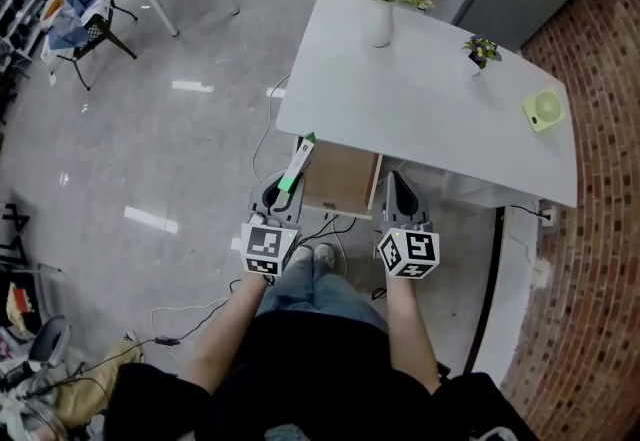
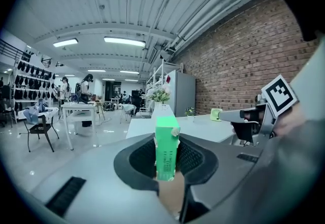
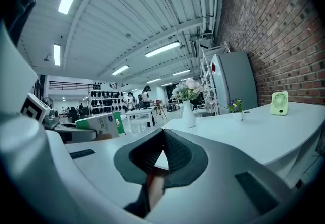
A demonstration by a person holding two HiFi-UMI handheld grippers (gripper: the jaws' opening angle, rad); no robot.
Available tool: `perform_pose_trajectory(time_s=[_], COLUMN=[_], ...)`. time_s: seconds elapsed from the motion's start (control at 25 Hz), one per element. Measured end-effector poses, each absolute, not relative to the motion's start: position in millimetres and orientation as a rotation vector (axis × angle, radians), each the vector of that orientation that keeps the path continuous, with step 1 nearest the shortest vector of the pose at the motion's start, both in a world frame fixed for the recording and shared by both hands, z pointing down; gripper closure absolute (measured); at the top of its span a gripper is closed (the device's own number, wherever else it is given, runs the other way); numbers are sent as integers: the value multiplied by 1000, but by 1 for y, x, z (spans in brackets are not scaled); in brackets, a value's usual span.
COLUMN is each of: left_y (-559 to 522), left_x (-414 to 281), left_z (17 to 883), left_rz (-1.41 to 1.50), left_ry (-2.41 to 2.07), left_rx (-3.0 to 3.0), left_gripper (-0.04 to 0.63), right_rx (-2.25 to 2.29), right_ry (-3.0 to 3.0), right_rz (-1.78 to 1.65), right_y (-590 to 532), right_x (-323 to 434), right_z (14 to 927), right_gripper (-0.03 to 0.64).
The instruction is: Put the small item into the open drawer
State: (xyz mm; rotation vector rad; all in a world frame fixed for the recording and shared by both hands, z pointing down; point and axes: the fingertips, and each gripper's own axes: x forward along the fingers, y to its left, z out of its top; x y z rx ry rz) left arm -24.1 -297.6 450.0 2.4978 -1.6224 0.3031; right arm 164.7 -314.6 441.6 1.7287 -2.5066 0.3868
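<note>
Jaws of the left gripper (image 2: 167,166) pinch one slim box (image 2: 166,141), green at its end and white along its side, jutting forward past them; the right gripper (image 3: 162,141) has its jaws pressed together, empty. Both hang before one open wooden drawer (image 1: 340,179), the box beside its left edge. One white counter (image 1: 430,99) carries one flower vase (image 1: 380,24), one small potted plant (image 1: 482,51) and one green fan (image 1: 545,110), between glossy grey floor (image 1: 150,149) and brick wall (image 1: 600,179).

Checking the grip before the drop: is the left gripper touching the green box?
Touching. The left gripper view shows the left gripper with its jaws pressed against both sides of the green box.
</note>
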Motion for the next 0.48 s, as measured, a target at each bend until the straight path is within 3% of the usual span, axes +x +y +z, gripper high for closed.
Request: perform_pose_trajectory(time_s=[0.48], left_y=[-326], left_x=[2], left_z=[520], left_rz=[386], left_ry=[-1454], left_rx=[2495], left_gripper=[509], right_rx=[1698], right_ry=[-2403], right_rz=[500], right_y=[-342], right_x=[159], right_z=[517], right_gripper=[615])
